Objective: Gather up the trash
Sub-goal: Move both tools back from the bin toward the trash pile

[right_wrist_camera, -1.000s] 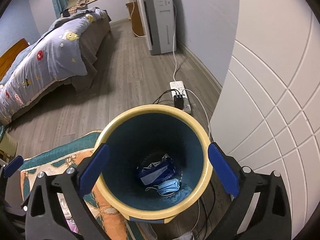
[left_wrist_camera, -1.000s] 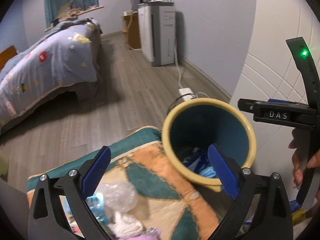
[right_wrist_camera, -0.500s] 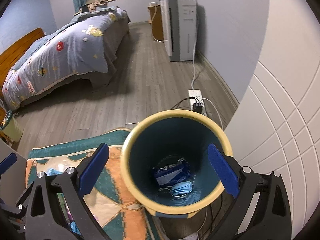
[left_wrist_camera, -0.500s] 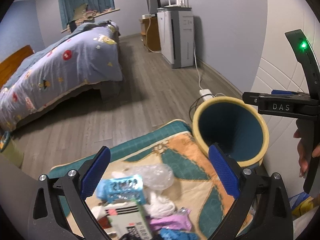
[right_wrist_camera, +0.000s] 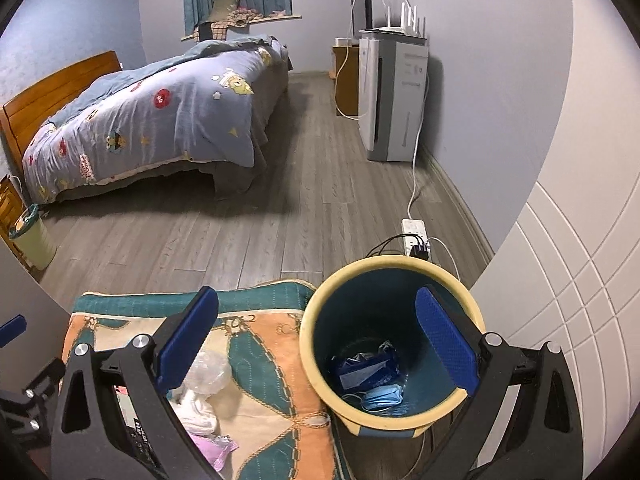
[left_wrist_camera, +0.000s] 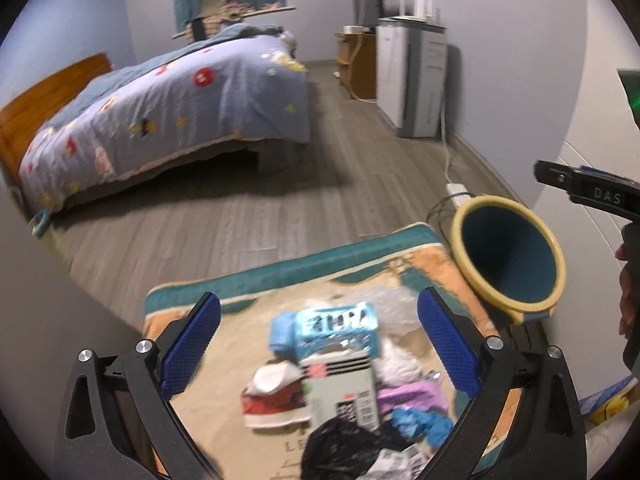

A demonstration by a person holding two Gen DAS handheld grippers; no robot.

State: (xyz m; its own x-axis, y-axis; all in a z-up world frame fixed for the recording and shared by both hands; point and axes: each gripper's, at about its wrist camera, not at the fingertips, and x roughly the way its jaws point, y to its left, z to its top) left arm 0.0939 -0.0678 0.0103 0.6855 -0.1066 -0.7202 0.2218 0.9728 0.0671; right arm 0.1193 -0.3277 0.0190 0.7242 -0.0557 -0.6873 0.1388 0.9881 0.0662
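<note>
Left gripper [left_wrist_camera: 318, 334]: jaws spread wide and empty, hovering above the litter pile on the rug.
Right gripper [right_wrist_camera: 316, 336]: jaws released, holding nothing; one blue pad sits over the rug, the other over the bin's mouth.
Waste bin [right_wrist_camera: 440, 276]: round, yellow rim, teal inside, standing on the floor just beside the rug's right edge, near the white panelled wall.
Bin contents: a crumpled dark blue wrapper [right_wrist_camera: 366, 368] and a light blue face mask [right_wrist_camera: 382, 397] lie at the bottom.
Rug [right_wrist_camera: 276, 364]: teal border, orange and cream pattern, flat on the grey plank floor.
Litter pile: a light blue packet [left_wrist_camera: 340, 330], a grey-white carton [left_wrist_camera: 342, 390], a red-and-white wrapper [left_wrist_camera: 272, 396], a black plastic bag [left_wrist_camera: 340, 454], a pink scrap [left_wrist_camera: 412, 396] and clear crinkled film [left_wrist_camera: 394, 306], heaped together and touching; the view is blurred.
Power strip [right_wrist_camera: 416, 236]: on the floor behind the bin, cables plugged in.
Bed [right_wrist_camera: 160, 120]: patterned blue quilt, well apart from the rug.
</note>
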